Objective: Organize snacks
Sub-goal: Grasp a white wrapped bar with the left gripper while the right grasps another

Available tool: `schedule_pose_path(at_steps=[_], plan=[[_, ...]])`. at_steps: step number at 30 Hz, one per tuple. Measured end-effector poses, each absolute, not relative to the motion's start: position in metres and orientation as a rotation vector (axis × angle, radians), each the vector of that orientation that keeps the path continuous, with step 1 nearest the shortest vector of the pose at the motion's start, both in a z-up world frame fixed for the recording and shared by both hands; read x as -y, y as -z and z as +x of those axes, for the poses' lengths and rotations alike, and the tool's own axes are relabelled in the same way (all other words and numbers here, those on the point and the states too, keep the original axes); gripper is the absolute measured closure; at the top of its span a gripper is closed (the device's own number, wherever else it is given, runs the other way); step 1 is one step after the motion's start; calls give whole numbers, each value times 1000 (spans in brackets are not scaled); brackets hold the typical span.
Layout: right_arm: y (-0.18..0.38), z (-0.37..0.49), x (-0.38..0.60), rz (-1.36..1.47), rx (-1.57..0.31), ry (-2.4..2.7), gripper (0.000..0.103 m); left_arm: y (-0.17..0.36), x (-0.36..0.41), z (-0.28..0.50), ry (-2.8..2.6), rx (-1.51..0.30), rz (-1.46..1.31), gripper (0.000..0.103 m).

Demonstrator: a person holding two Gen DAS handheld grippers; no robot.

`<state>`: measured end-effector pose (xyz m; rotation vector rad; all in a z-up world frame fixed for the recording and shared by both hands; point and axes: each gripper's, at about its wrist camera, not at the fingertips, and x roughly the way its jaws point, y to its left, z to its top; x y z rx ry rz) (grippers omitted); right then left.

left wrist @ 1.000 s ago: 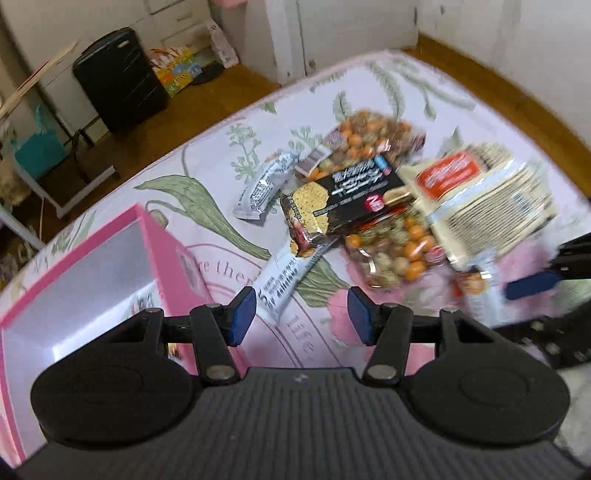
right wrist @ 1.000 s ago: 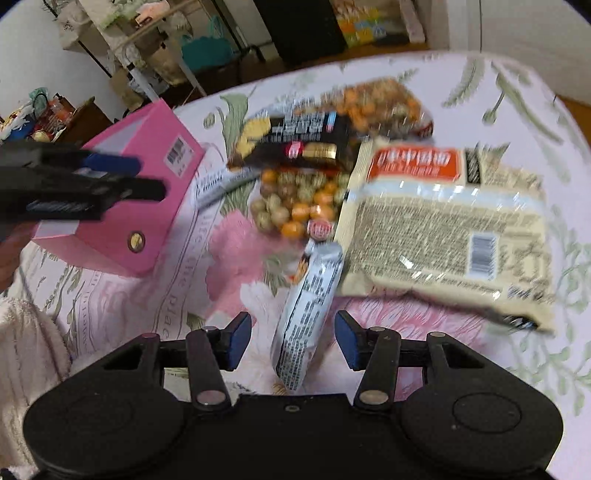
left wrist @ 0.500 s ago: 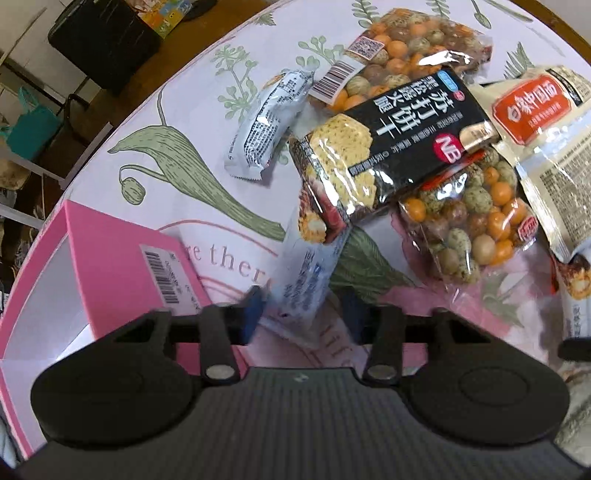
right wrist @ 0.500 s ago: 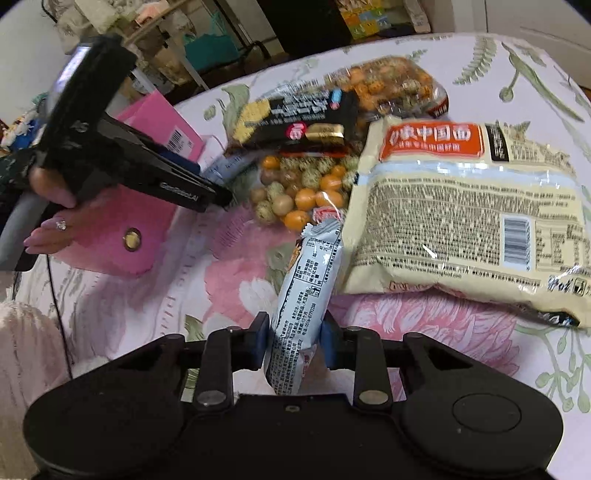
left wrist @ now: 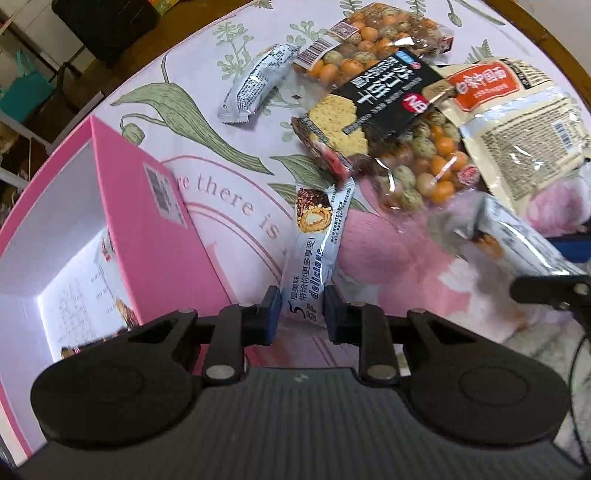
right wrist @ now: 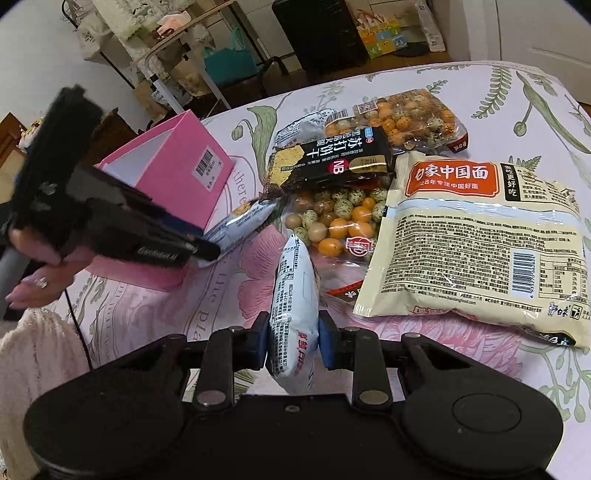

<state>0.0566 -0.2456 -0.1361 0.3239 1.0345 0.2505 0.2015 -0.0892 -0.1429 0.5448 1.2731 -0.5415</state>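
My left gripper is shut on a white snack bar and holds it just right of the open pink box. It also shows in the right wrist view, beside the pink box. My right gripper is shut on a second white snack bar, which also shows in the left wrist view. A black cracker pack, two bags of coated nuts and a noodle pack lie on the table.
A third white bar lies at the far side of the flowered tablecloth. One wrapped snack lies inside the pink box. A black case and shelves stand on the floor beyond the table.
Both grippers have closed on white snack bars and lifted them. The left one has pulled its bar out from under the cracker pack, toward the pink box.
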Motion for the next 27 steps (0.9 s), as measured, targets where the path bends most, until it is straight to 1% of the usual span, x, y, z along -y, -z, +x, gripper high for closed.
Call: schedule_pose_path(at_steps=[7, 18, 27], plan=[[126, 52, 243, 349, -1014, -263, 72, 123, 80, 189, 555, -1287, 455, 80], [100, 40, 230, 380, -1015, -370, 73, 87, 43, 161, 571, -1301, 300, 80], [63, 35, 192, 262, -1020, -453, 73, 41, -11, 132, 592, -1225, 187, 80]])
